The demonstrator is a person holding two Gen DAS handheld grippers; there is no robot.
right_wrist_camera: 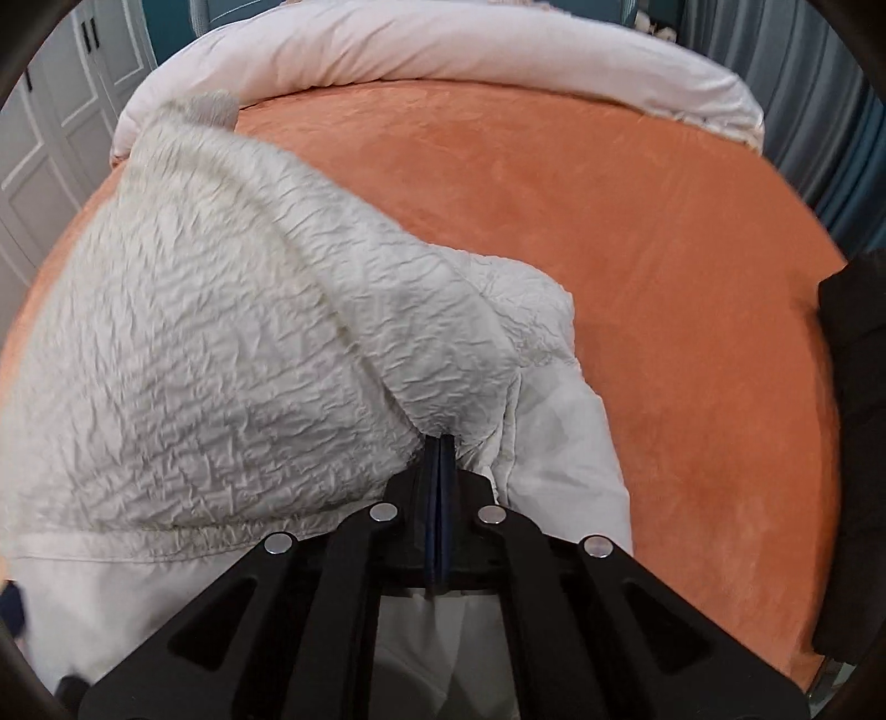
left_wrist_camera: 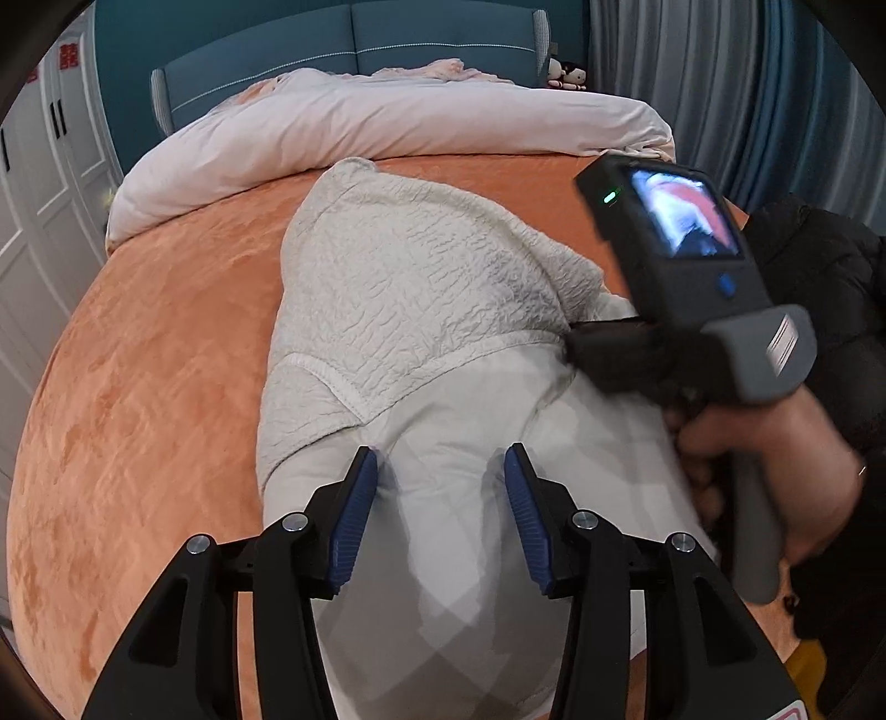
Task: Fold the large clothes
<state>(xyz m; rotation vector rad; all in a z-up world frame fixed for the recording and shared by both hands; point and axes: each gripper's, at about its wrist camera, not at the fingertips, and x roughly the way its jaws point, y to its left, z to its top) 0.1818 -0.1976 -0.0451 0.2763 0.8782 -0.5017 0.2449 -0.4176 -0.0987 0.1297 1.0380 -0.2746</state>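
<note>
A large cream-white garment (left_wrist_camera: 421, 288) with a crinkled outer side and a smooth lining lies lengthwise on the orange bed (left_wrist_camera: 138, 387). My left gripper (left_wrist_camera: 440, 476) is open, its blue pads on either side of the smooth lining near the garment's front end, holding nothing. My right gripper (right_wrist_camera: 440, 443) is shut on a fold of the crinkled garment (right_wrist_camera: 221, 343), pinching its edge and lifting it. In the left wrist view the right gripper's body (left_wrist_camera: 692, 288) is at the garment's right edge, blurred.
A rolled pale pink duvet (left_wrist_camera: 387, 127) lies across the far end of the bed below a teal headboard (left_wrist_camera: 354, 50). White wardrobes (left_wrist_camera: 39, 232) stand at the left, grey-blue curtains (left_wrist_camera: 720, 83) at the right. A dark jacket (right_wrist_camera: 853, 443) is at the bed's right edge.
</note>
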